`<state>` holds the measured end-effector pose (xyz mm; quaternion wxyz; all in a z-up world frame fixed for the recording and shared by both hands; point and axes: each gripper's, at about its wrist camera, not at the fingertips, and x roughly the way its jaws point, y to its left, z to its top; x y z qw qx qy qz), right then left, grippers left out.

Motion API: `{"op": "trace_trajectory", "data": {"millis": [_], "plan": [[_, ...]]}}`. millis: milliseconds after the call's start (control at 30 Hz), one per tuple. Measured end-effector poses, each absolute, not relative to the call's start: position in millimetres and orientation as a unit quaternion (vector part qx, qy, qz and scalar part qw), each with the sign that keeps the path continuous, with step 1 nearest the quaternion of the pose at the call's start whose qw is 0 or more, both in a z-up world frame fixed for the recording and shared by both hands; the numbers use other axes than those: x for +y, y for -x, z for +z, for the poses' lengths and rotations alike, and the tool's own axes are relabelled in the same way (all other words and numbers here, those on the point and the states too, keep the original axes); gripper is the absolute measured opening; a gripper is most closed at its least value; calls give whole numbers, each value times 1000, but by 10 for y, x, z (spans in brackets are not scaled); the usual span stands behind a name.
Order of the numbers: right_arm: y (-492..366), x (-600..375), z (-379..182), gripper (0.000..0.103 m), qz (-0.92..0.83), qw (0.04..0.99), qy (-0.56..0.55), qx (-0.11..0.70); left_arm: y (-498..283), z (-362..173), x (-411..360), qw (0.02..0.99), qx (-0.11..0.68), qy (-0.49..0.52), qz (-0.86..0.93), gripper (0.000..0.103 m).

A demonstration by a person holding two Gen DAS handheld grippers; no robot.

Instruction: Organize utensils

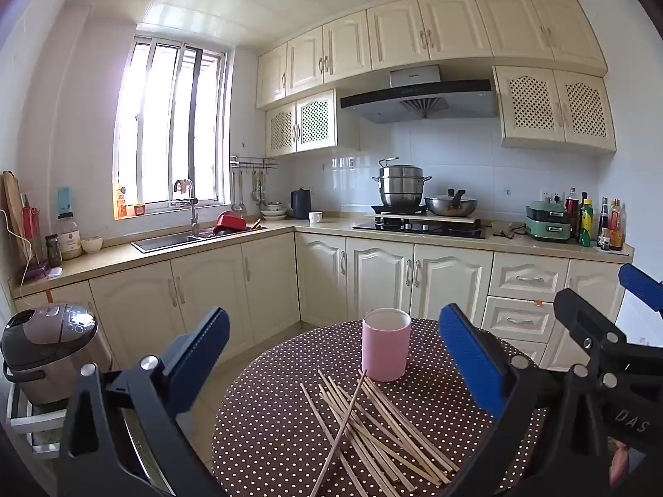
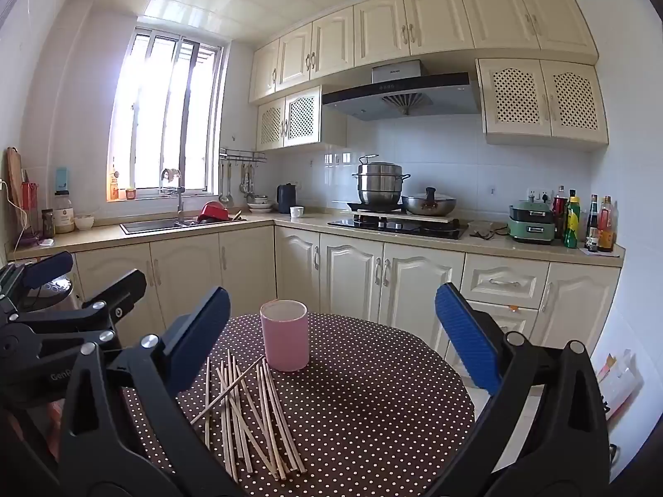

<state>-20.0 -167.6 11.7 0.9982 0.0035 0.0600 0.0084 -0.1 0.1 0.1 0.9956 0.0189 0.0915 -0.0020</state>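
Note:
A pink cylindrical holder [image 1: 386,343] stands upright and empty on a round table with a brown polka-dot cloth [image 1: 269,426]. Several wooden chopsticks [image 1: 373,426] lie loose in a pile just in front of it. My left gripper [image 1: 331,356] is open and empty, held above the table's near edge. In the right wrist view the holder [image 2: 285,340] and the chopsticks [image 2: 248,414] lie left of centre on the cloth [image 2: 373,406]. My right gripper [image 2: 331,339] is open and empty above the table. Each gripper shows at the edge of the other's view.
A rice cooker [image 1: 45,343] stands on a low stand left of the table. Cream cabinets [image 1: 373,277] and a counter with a sink [image 1: 174,240], a hob with pots [image 1: 418,207] and bottles [image 1: 596,223] line the far walls. Tiled floor lies between.

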Motion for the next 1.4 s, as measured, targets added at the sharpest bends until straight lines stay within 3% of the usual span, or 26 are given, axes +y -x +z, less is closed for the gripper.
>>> {"op": "trace_trajectory", "data": {"millis": [1400], "plan": [[148,-1612,116,97,9,998,-6,66,-4,-1,-1,995,96,-21,-2,99]]}}
